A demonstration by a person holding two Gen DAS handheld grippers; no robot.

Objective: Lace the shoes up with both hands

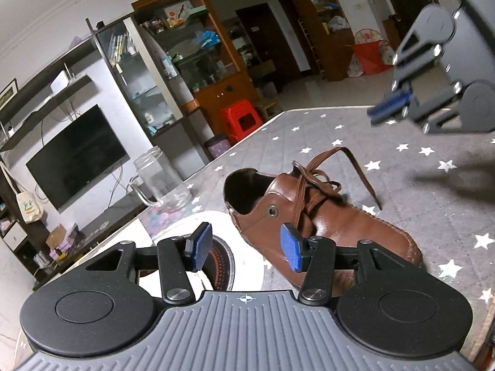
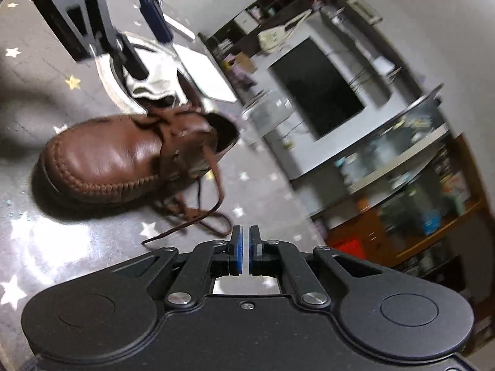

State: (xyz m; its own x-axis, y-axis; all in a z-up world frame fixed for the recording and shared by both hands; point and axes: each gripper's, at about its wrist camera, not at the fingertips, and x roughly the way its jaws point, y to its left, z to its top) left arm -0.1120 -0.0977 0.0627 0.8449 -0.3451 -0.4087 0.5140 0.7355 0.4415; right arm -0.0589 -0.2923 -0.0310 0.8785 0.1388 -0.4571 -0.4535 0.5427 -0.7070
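I see my left tongs point(image 1: 247, 249) spread wide, their blue ribbed pads gripping nothing, low beside the glossy brown leather shoe point(image 1: 324, 216). The shoe lies on the bench point(image 1: 433, 185), whose grey cloth is printed with white stars. It has a stitched moccasin toe, a metal eyelet and a dark open mouth. Its flat brown leather laces point(image 1: 321, 185) are loosely knotted, one end trailing across the cloth. My right tongs point(image 2: 246, 249) are nearly closed on nothing, just above the trailing lace.
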